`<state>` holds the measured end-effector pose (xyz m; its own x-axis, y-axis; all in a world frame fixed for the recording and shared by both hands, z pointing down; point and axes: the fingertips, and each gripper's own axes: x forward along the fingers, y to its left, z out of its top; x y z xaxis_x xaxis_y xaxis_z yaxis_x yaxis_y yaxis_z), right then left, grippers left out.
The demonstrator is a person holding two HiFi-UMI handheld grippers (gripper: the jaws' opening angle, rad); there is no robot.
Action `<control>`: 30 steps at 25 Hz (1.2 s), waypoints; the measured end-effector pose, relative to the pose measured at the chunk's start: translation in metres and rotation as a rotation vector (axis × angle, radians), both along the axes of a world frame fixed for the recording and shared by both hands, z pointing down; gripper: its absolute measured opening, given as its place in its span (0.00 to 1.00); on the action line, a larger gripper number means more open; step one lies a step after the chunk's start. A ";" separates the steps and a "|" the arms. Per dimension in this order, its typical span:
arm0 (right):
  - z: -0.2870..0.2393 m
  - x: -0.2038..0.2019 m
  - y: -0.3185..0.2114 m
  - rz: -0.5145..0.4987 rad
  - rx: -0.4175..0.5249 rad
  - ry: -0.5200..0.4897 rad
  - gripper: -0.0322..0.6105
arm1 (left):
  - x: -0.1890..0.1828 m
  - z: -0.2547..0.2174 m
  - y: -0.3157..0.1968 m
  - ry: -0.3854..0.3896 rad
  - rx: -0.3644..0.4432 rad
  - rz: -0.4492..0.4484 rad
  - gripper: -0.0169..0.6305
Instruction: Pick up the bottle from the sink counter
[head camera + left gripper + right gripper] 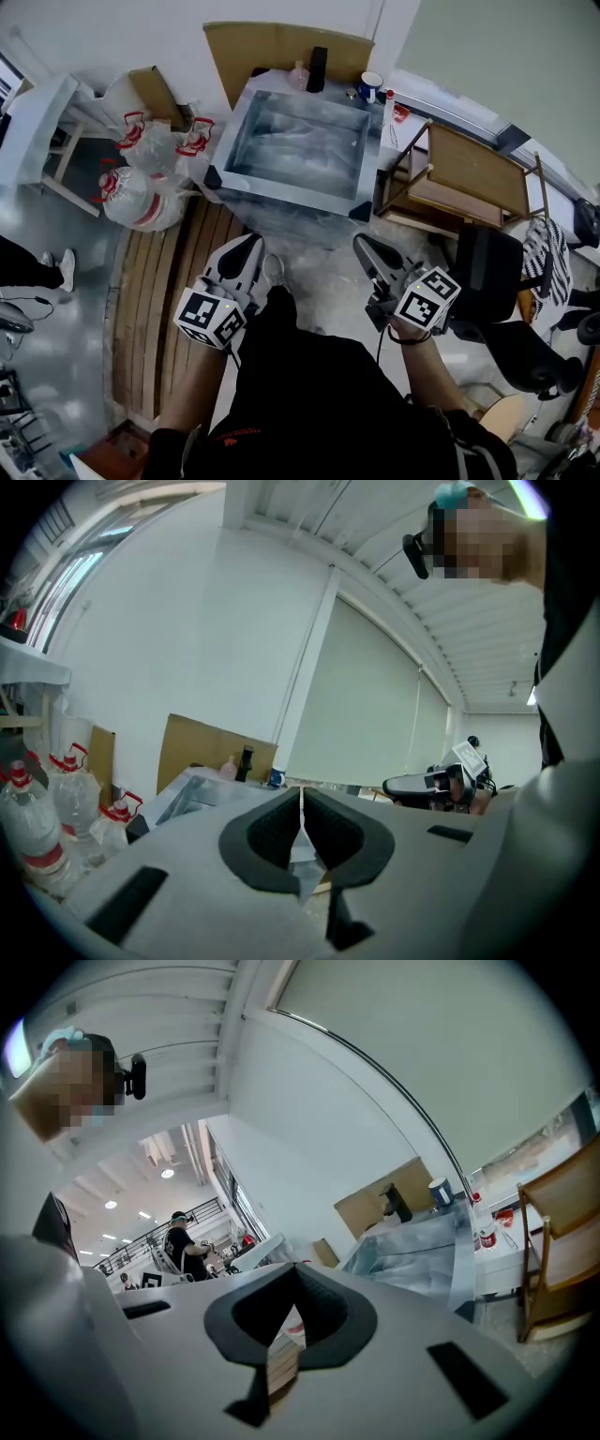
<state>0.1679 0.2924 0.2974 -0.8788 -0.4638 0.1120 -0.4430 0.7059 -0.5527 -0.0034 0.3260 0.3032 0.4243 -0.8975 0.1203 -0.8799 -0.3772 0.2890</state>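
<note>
A small pale pink bottle (299,75) stands on the back rim of the steel sink (246,114), beside a black upright fixture (319,68) and a blue cup (371,86). In the left gripper view the bottle (228,768) shows far off. A smaller red-labelled bottle (389,97) stands at the sink's right corner, and the right gripper view shows this small bottle (486,1232) too. Both grippers hang in front of the sink, well short of it. My left gripper (253,246) is shut and empty, its pads (290,819) pressed together. My right gripper (364,246) is likewise shut with nothing held.
Large water jugs (141,187) with red handles crowd the floor left of the sink, beside a slatted wooden pallet (159,300). A wooden rack (459,178) and a black office chair (497,272) stand on the right. Cardboard (272,47) leans behind the sink. A person (183,1241) stands far off.
</note>
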 end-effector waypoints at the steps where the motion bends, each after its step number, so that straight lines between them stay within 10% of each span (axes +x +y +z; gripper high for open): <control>1: 0.001 -0.008 -0.010 0.003 -0.004 0.002 0.05 | -0.007 0.001 -0.011 -0.001 -0.002 0.005 0.07; 19: 0.016 -0.125 -0.169 0.097 -0.066 0.073 0.05 | -0.116 0.019 -0.194 -0.005 -0.053 0.141 0.07; 30: 0.020 -0.142 -0.222 0.135 -0.080 0.083 0.05 | -0.122 0.026 -0.269 -0.005 -0.050 0.210 0.07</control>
